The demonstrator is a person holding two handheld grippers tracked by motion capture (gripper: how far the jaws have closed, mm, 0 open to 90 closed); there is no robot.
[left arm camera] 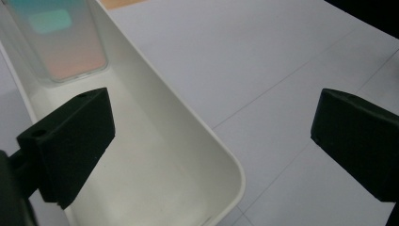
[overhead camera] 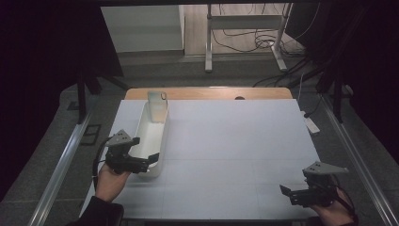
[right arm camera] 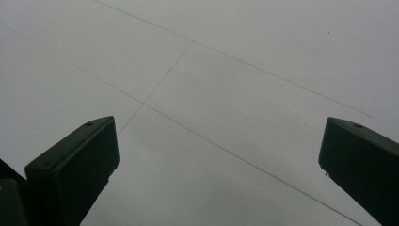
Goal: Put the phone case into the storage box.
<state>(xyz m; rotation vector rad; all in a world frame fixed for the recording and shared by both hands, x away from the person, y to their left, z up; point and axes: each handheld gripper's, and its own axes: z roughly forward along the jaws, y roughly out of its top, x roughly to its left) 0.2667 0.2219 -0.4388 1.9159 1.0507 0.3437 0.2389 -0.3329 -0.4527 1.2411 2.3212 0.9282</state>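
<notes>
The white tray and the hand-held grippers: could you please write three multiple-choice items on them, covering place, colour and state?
1. Where does the phone case stand?
A. At the tray's far end
B. On the table's right edge
C. Between the right jaws

2. What colour is the tray?
A. Red
B. White
C. Black

3. How do the left hand-held gripper's jaws stand?
A. Shut on the tray
B. Shut on nothing
C. Open, astride the tray's near wall

Answers:
1 A: it leans inside the far end.
2 B: its walls are plain white.
3 C: one jaw is inside the tray, the other over the table.
</notes>
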